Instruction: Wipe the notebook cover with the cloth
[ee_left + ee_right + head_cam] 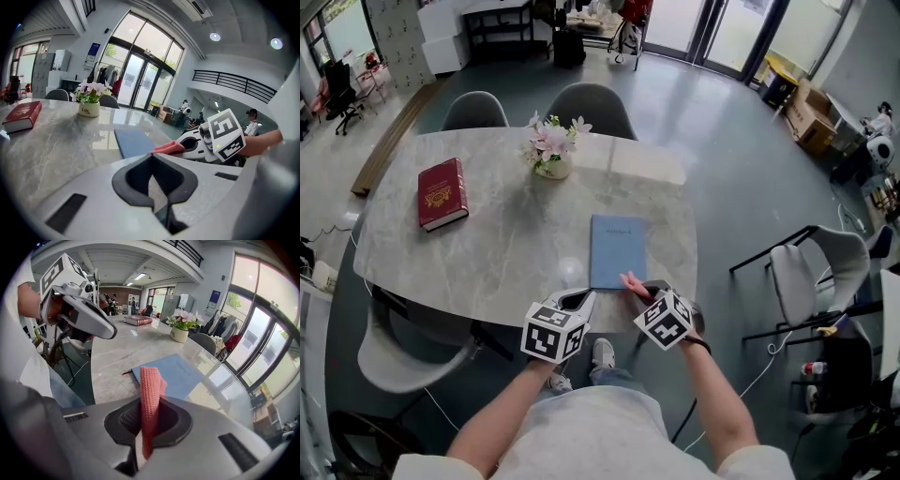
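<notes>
A blue notebook [617,248] lies closed on the marble table [487,253], near its front edge. My right gripper [645,292] is shut on a pink knitted cloth [634,283], which hangs just above the notebook's near right corner. In the right gripper view the cloth [150,394] stands up between the jaws, with the notebook [180,376] beyond it. My left gripper [581,297] hovers at the notebook's near left corner, its jaws closed with nothing in them. The left gripper view shows the notebook [133,142], the cloth [168,148] and the right gripper [197,145] ahead.
A red book [442,193] lies at the table's far left. A small pot of pink flowers [551,150] stands at the far middle. Grey chairs [592,103] are tucked in behind the table, and another chair [816,272] stands to the right.
</notes>
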`<action>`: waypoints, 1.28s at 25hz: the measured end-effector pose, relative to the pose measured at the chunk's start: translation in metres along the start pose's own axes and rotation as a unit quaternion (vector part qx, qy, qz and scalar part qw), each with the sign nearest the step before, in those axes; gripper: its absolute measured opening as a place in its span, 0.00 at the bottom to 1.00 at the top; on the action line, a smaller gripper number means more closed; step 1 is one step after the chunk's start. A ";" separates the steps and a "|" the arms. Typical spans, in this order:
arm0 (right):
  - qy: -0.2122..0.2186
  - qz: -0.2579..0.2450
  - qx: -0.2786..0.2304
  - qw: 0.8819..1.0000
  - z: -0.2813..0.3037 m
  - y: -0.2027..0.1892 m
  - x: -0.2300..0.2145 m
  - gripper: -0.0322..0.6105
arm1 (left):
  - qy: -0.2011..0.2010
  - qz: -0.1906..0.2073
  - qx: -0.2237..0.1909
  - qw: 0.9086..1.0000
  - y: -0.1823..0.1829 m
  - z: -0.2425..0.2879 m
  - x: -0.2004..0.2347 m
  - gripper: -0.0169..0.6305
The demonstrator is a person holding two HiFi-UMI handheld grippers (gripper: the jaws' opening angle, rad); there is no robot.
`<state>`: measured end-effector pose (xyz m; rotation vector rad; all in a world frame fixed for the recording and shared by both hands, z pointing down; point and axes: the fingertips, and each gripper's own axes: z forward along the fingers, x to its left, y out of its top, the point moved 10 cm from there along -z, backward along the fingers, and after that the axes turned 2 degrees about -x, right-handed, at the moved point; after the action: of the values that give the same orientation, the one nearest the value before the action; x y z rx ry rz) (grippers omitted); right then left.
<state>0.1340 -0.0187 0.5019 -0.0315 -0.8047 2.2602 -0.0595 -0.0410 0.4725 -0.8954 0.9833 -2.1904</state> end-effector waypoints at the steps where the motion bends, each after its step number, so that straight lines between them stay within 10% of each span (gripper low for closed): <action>1: -0.001 -0.004 -0.004 1.000 -0.003 0.003 -0.003 0.07 | 0.001 -0.002 -0.001 1.000 0.000 0.001 0.000 0.04; 32: 0.052 -0.216 -0.033 0.974 0.057 0.120 -0.102 0.07 | 0.091 -0.085 -0.038 0.991 0.016 0.027 0.037 0.04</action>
<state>0.1201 -0.1801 0.4599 -0.0036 -0.7487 1.8061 -0.0579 -0.0878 0.4859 -0.8514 1.1183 -2.4281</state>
